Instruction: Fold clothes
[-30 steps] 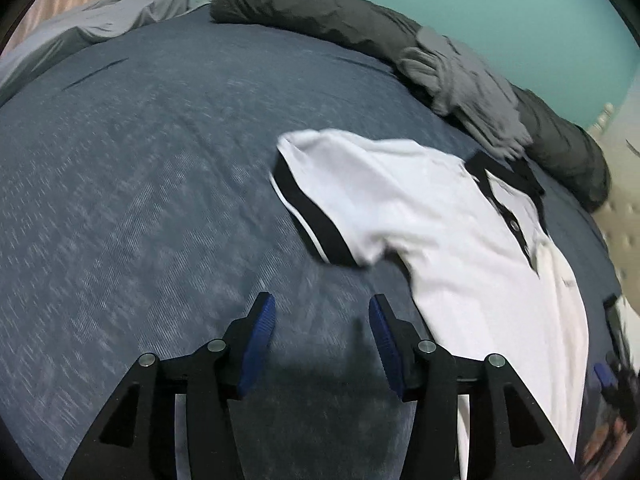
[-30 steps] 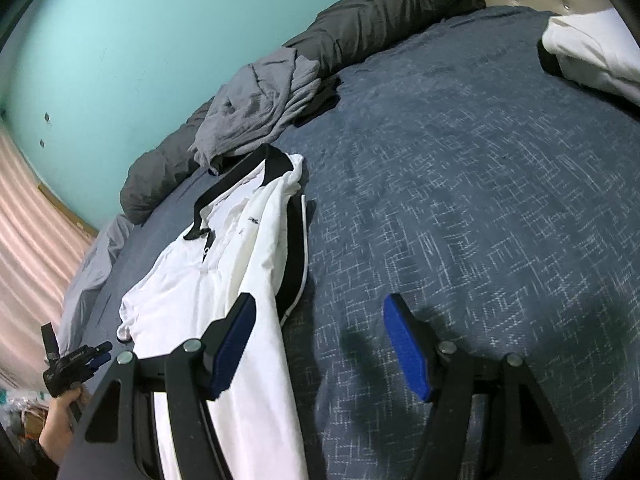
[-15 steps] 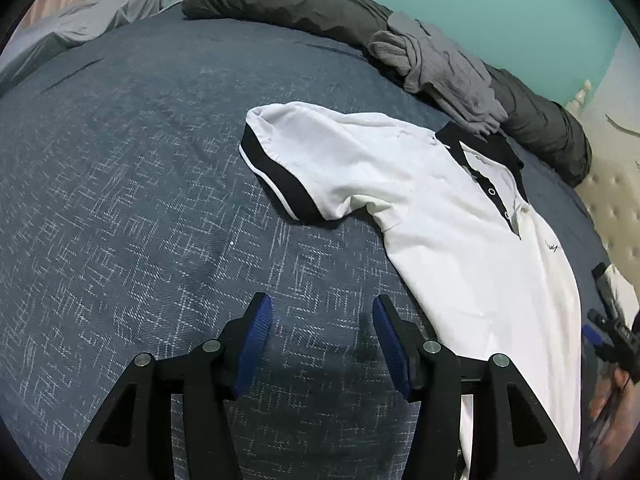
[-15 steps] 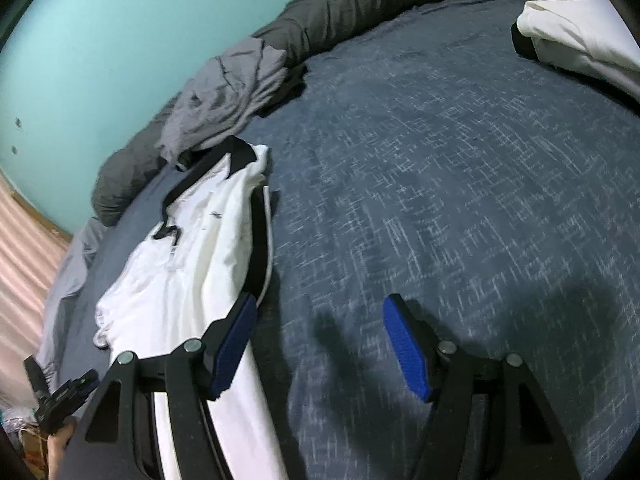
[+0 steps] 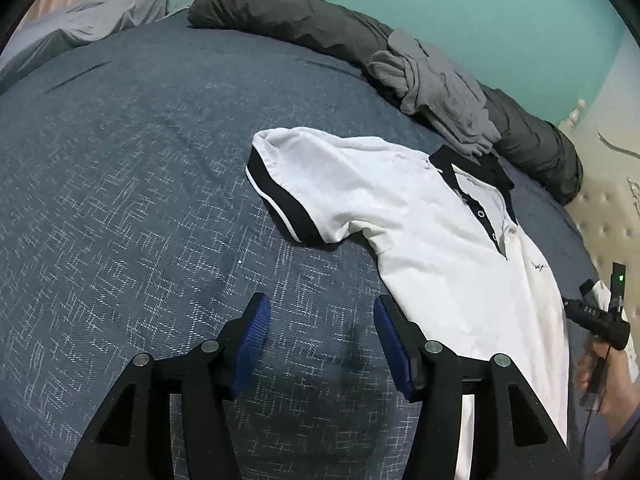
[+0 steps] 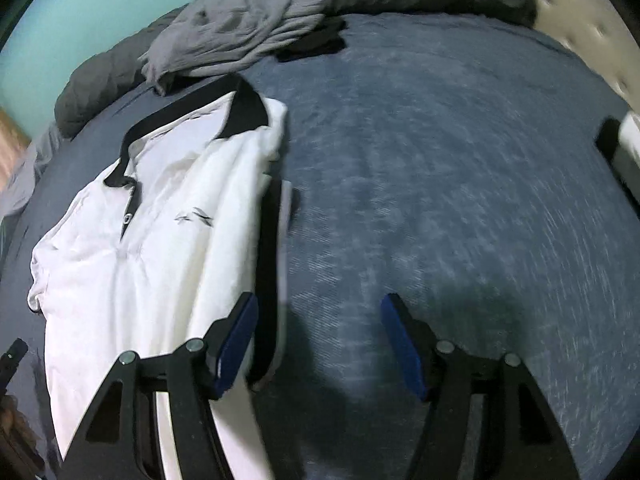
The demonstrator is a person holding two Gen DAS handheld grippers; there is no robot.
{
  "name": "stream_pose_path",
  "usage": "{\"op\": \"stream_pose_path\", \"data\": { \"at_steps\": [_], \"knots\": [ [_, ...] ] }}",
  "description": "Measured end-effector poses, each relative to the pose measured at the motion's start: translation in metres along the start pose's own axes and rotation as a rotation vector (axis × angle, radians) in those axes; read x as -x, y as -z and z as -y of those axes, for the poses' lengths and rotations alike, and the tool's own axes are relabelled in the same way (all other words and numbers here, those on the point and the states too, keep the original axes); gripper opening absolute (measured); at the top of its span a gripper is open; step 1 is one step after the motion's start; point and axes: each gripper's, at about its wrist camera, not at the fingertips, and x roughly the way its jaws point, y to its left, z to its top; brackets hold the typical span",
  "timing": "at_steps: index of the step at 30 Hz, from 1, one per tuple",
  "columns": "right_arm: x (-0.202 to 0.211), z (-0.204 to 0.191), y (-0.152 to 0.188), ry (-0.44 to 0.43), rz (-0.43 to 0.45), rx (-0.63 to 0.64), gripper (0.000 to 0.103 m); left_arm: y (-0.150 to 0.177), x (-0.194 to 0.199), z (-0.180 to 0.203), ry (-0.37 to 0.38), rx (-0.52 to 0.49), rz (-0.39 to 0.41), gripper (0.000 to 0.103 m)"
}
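1. Work surface: a bed with a blue-grey woven cover (image 5: 120,200), set against a teal wall (image 5: 480,20).
2. Left gripper (image 5: 320,340): jaws spread, nothing between them, bare cover below.
3. Right gripper (image 6: 320,340): jaws spread, empty (that view is motion-blurred).
4. White polo shirt (image 5: 420,220): lies flat, front up, between the two grippers. Its near hem runs past the left gripper's right finger (image 5: 390,336) and the right gripper's left finger (image 6: 236,340).
5. Long axis: runs from the hem up to the black collar (image 5: 476,164); one black-cuffed sleeve (image 5: 288,184) sticks out on the left gripper's side, so the left is likely nearer to fold it.
6. Beyond the collar: crumpled grey garment (image 5: 432,92).
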Motion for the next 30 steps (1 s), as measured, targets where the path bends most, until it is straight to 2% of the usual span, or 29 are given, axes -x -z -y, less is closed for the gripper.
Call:
{"op": "stream_pose_path", "data": {
  "at_steps": [6,9,11,15,18,20,23,27,28,29,30],
  "knots": [
    [-0.01,-0.036,0.005,0.007,-0.041,0.148,0.065,-0.001,0.001,-0.001,0.006,0.008,0.001,0.058],
    [-0.009,-0.048,0.011,0.037,-0.04,0.227,0.065,-0.001,0.001,0.0,0.009,0.01,0.0,0.058],
    [-0.006,-0.042,0.009,0.027,-0.031,0.194,0.065,0.0,0.0,0.0,0.012,0.012,-0.004,0.058],
    [0.004,-0.007,0.005,-0.034,0.023,0.007,0.066,-0.001,0.001,0.001,0.016,0.013,0.002,0.058],
    [0.0,0.017,0.008,-0.058,0.007,-0.106,0.064,-0.002,0.002,0.001,0.017,0.013,0.006,0.058],
    [-0.006,0.026,0.012,-0.075,-0.015,-0.144,0.052,-0.002,0.002,0.001,0.017,0.014,0.005,0.058],
    [-0.011,0.031,0.018,-0.099,-0.037,-0.177,0.045,-0.002,0.001,0.002,0.018,0.01,0.002,0.058],
    [-0.013,0.023,0.019,-0.126,-0.062,-0.143,0.042,-0.002,0.001,0.003,0.02,0.009,0.002,0.058],
    [-0.013,0.021,0.018,-0.143,-0.068,-0.14,0.036,-0.003,0.001,0.003,0.021,0.01,0.001,0.058],
    [-0.013,0.019,0.018,-0.164,-0.076,-0.14,0.022,-0.002,0.0,0.002,0.021,0.012,-0.001,0.058],
    [-0.014,0.016,0.018,-0.172,-0.085,-0.13,0.016,-0.002,0.0,0.002,0.022,0.013,-0.002,0.058]
  ]
}}
